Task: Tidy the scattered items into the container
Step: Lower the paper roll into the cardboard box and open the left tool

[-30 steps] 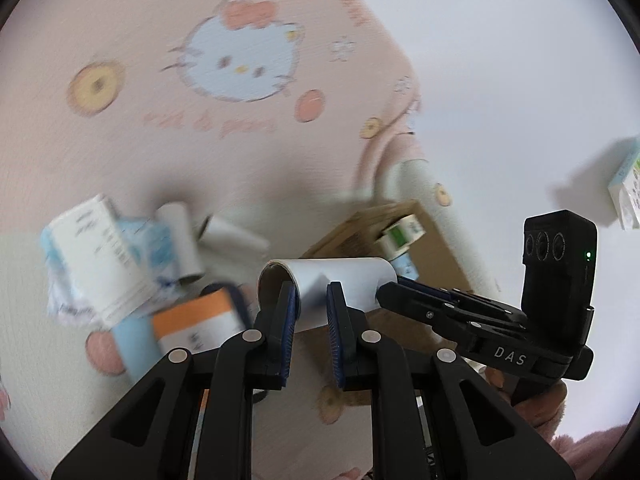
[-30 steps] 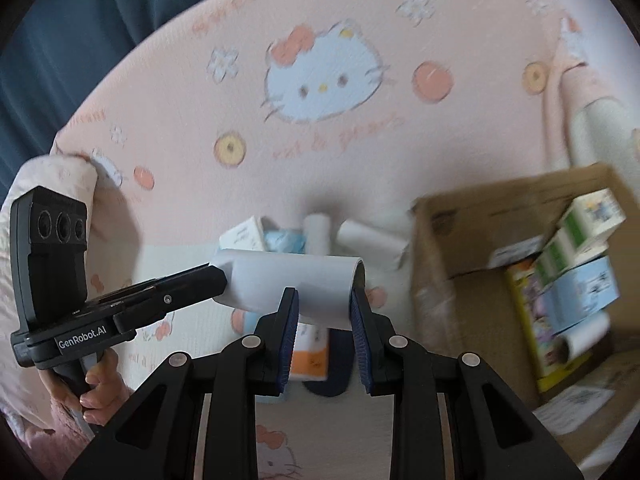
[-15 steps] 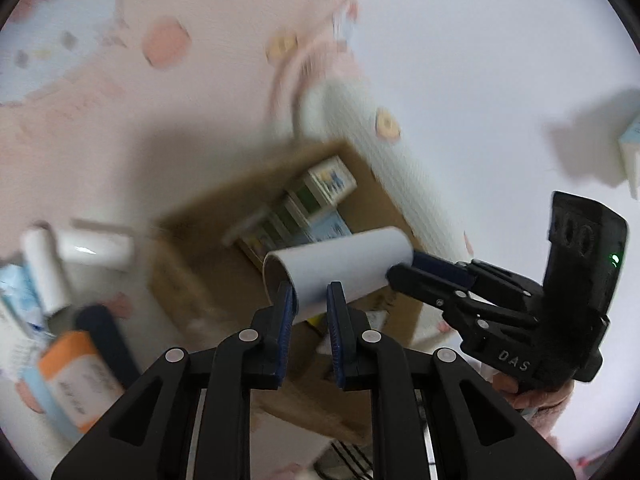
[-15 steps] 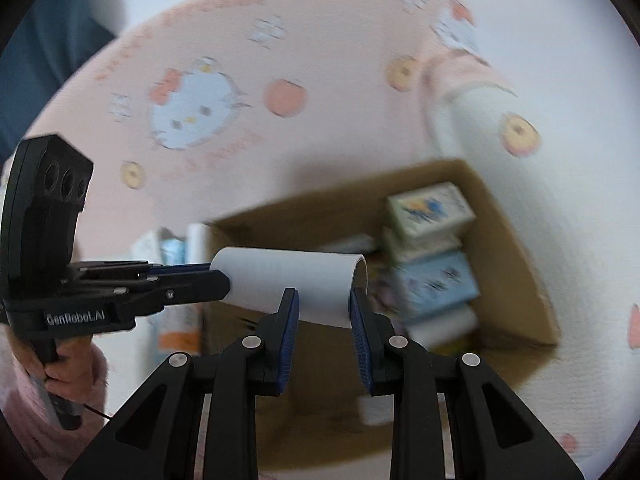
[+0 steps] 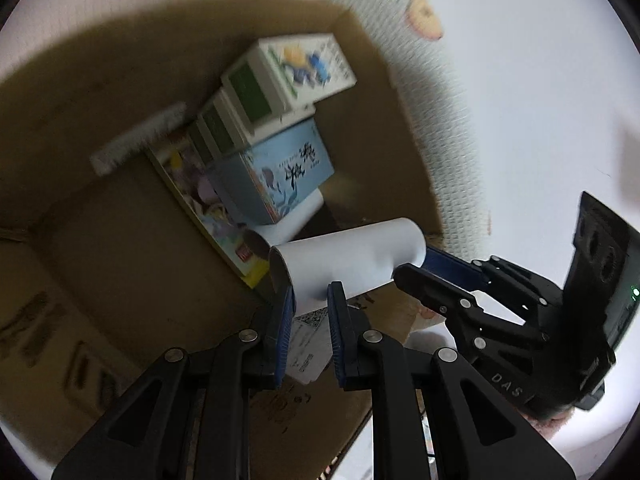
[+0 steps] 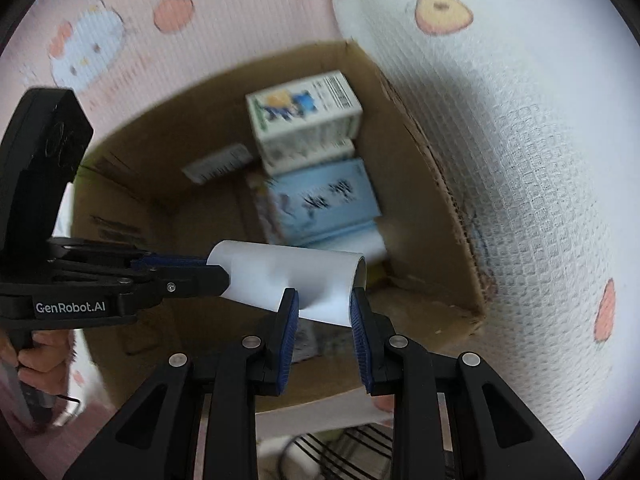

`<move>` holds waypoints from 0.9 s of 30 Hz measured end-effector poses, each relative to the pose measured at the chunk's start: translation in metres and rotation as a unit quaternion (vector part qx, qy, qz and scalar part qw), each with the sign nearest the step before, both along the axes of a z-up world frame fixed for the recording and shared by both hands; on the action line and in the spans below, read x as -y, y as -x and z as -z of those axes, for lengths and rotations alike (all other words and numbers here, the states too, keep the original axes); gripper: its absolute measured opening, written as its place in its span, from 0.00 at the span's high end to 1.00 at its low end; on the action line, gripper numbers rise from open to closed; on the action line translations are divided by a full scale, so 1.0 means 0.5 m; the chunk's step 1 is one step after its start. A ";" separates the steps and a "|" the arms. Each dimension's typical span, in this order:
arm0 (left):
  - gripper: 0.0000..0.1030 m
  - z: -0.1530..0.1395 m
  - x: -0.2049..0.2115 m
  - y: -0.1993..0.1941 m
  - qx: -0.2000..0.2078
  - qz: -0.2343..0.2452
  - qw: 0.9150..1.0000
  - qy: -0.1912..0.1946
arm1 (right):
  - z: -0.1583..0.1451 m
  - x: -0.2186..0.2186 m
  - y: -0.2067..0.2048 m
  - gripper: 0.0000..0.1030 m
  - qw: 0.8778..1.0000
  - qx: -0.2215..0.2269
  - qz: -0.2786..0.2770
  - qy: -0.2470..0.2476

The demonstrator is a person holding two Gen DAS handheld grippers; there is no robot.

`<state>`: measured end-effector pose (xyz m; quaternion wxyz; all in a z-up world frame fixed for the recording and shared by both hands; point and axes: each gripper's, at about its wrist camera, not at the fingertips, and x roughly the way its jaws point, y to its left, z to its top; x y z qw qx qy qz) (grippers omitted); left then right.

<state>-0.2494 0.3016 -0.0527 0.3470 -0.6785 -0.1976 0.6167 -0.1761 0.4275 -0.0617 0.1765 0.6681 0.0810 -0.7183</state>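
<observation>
While held crosswise over the box (image 6: 436, 184), the tube (image 6: 296, 280) lies level.

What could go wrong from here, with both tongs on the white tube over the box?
1. The left tongs are opening while the right tongs clamp the white tube. Held at one end, it may swing and clip the wall of the cardboard box.
2. The tube is dented where the right tongs squeeze it, so it may crush.
3. Dropped here, it may land on the blue box and roll instead of settling on the bare floor of the box.
</observation>
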 end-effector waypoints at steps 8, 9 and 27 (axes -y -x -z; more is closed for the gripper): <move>0.81 0.064 -0.053 0.000 0.040 0.022 0.999 0.016 | 0.060 0.010 0.033 0.77 0.996 0.042 -0.043 -0.061; 0.80 0.068 -0.060 -0.002 0.039 0.027 0.999 0.019 | 0.065 0.009 0.037 0.77 0.996 0.043 -0.044 -0.064; 0.96 0.123 -0.084 -0.016 0.079 0.008 0.996 0.043 | 0.170 0.017 0.070 0.77 0.988 0.082 -0.068 -0.110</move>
